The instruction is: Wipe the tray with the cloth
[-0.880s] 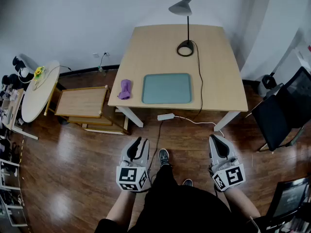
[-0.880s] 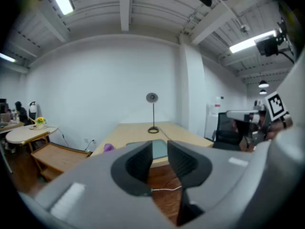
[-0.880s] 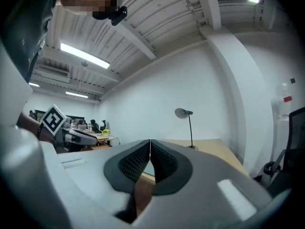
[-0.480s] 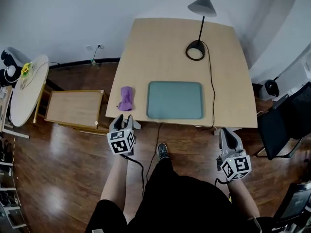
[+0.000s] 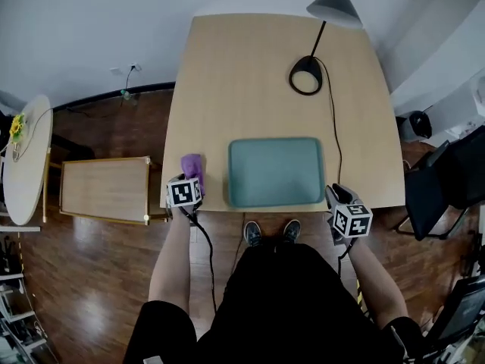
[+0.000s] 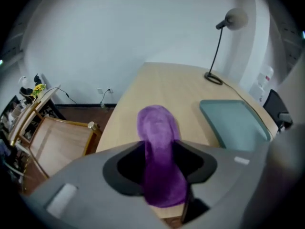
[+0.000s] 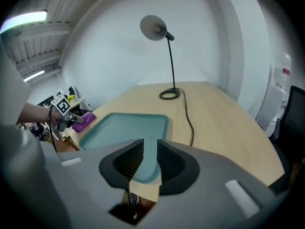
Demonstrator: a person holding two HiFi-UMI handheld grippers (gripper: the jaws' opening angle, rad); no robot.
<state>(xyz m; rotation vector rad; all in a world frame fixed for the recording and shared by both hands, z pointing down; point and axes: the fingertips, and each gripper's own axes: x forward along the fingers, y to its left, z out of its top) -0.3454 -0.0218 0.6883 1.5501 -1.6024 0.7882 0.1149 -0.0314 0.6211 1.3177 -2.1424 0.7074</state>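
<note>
Biggest thing here is the pale wood table [image 5: 250, 67], rectangular with a smooth matte top, sitting on a glossy dark wood floor [image 5: 91, 279]. On the floor to its left a low wooden side table [image 5: 106, 189] is sitting, and further left a round white table [image 5: 26, 158] is poking into view. A black chair [image 5: 443, 180] is standing off the table's right side.

On the table, the tray [image 5: 276, 171] is lying at the near edge, about the middle: flat, teal-green, rounded corners, a low raised rim. A black desk lamp [image 5: 333, 7] with a round base is standing at the far right, and its thin black cord [image 5: 332, 139] is trailing along the tray's right side and over the near edge.

The cloth [image 5: 192, 164] is lying just left of the tray, not touching it: purple, fuzzy, bunched into a long strip pointing away from the near edge.

The left gripper [image 5: 187, 182] is pointing down over the cloth's near end. Its 2 jaws are standing well apart with the cloth running through the gap and brushing both sides, but it isn't looking squeezed.

The right gripper [image 5: 339, 196] is hanging at the table's near edge, just off the tray's near right corner. Its 2 ribbed jaws are sitting nearly together, with a narrow gap and nothing in it.
</note>
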